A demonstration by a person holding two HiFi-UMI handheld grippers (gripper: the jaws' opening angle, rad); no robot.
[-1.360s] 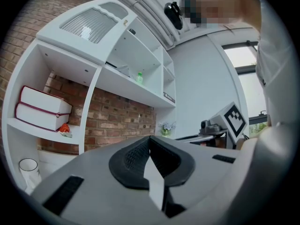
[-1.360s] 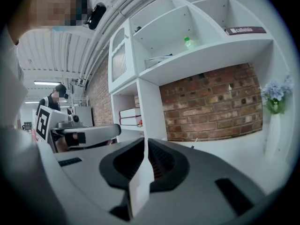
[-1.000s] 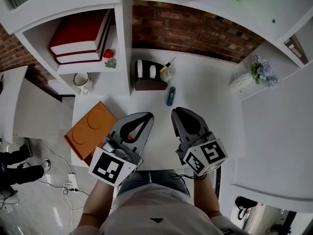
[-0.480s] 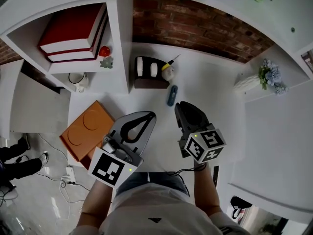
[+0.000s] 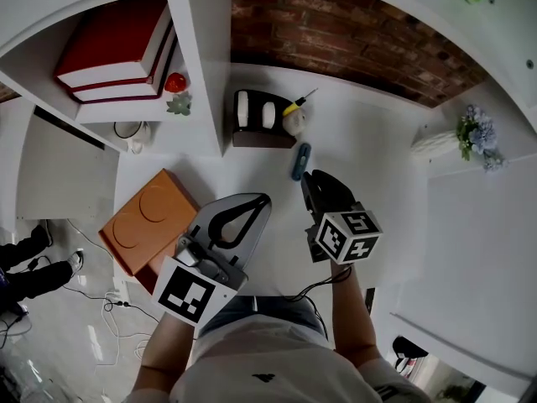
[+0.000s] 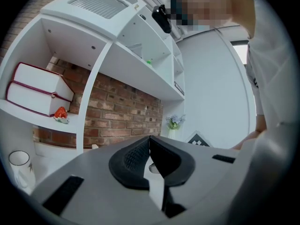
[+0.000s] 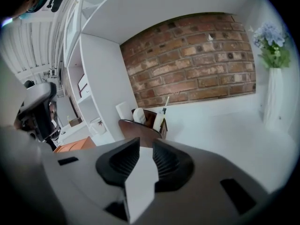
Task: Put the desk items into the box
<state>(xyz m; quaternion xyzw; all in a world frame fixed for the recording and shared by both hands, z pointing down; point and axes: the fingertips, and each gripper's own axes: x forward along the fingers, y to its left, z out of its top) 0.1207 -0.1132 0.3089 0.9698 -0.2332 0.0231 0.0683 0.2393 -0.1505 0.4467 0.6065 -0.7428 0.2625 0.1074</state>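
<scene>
A small blue pen-like item (image 5: 299,160) lies on the white desk (image 5: 377,166), just beyond the tips of my right gripper (image 5: 311,180). In the right gripper view, that gripper (image 7: 146,147) points down at the desk; its jaws have just been opening and stand apart with nothing between them. A dark brown holder (image 5: 257,126) with white items and a white bottle with a yellow tip (image 5: 292,117) stand further back. The orange box (image 5: 149,219) sits at the left, beside my left gripper (image 5: 254,204). Seen in its own view, the left gripper (image 6: 150,142) is shut and empty.
A white shelf unit holds red books (image 5: 109,53) and a strawberry ornament (image 5: 174,82), with a white mug (image 5: 134,134) below. A vase of flowers (image 5: 470,137) stands at the right. The brick wall (image 5: 352,32) closes the back of the desk.
My right gripper has dropped lower and come closer to the blue item, and its jaws have parted. The left gripper has hardly shifted.
</scene>
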